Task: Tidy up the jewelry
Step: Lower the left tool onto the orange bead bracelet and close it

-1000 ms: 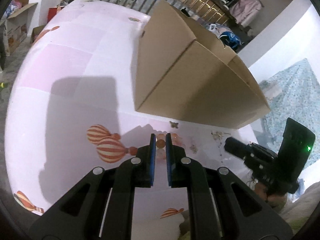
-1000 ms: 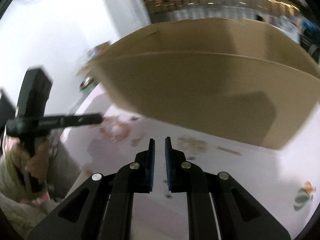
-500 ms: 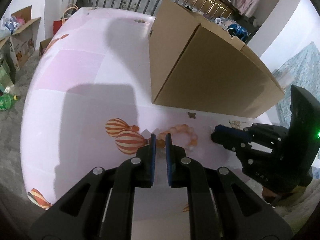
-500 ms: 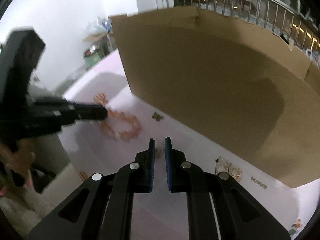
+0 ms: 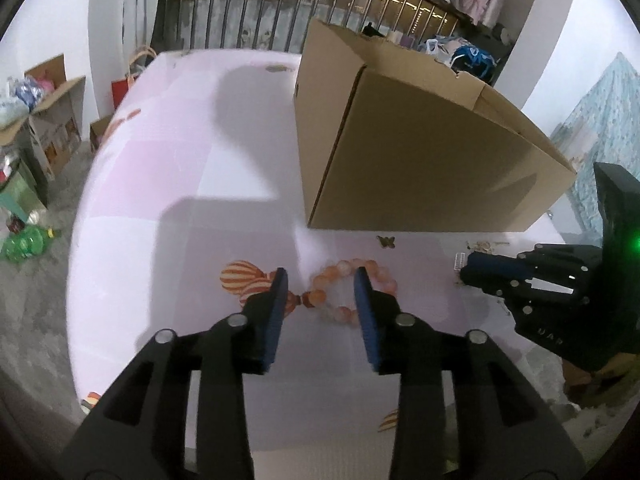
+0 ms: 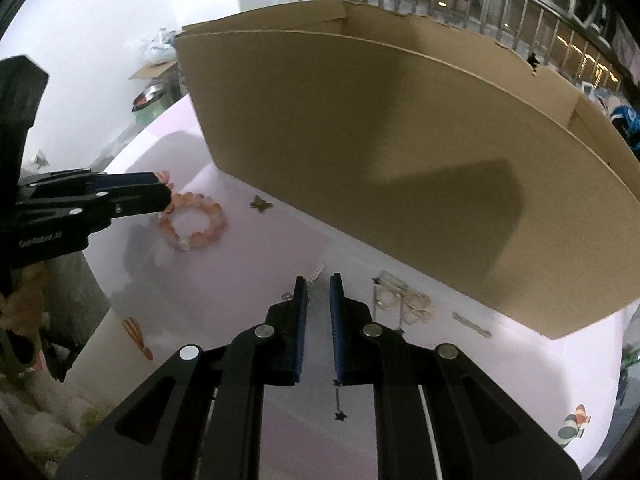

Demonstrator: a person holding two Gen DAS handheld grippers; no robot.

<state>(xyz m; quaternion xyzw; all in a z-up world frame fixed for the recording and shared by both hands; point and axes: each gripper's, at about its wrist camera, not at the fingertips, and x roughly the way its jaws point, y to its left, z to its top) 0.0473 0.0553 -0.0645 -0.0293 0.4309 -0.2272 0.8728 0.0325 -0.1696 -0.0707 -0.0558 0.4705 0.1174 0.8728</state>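
Note:
An orange bead bracelet (image 5: 340, 267) lies on the pink tablecloth (image 5: 200, 200) in front of a large cardboard box (image 5: 420, 152). My left gripper (image 5: 321, 280) hovers over it with its jaws opening; the bracelet's left part shows between the fingers, and the pads do not press on it. In the right wrist view the left gripper (image 6: 164, 190) sits at the bracelet's (image 6: 192, 220) left edge. My right gripper (image 6: 318, 282) is shut and empty, just above a small spring-like piece (image 6: 319, 272). It also shows at the right (image 5: 466, 274).
A butterfly charm (image 6: 261, 203) lies near the box (image 6: 400, 160). Earrings on clear cards (image 6: 400, 300), a thin bar clip (image 6: 472, 324) and a star chain (image 6: 339, 400) lie around the right gripper. The table edge (image 5: 76, 320) drops off at the left.
The left jaws have parted from shut and now straddle part of the bracelet. The right gripper has come lower and nearer the small pieces, still shut.

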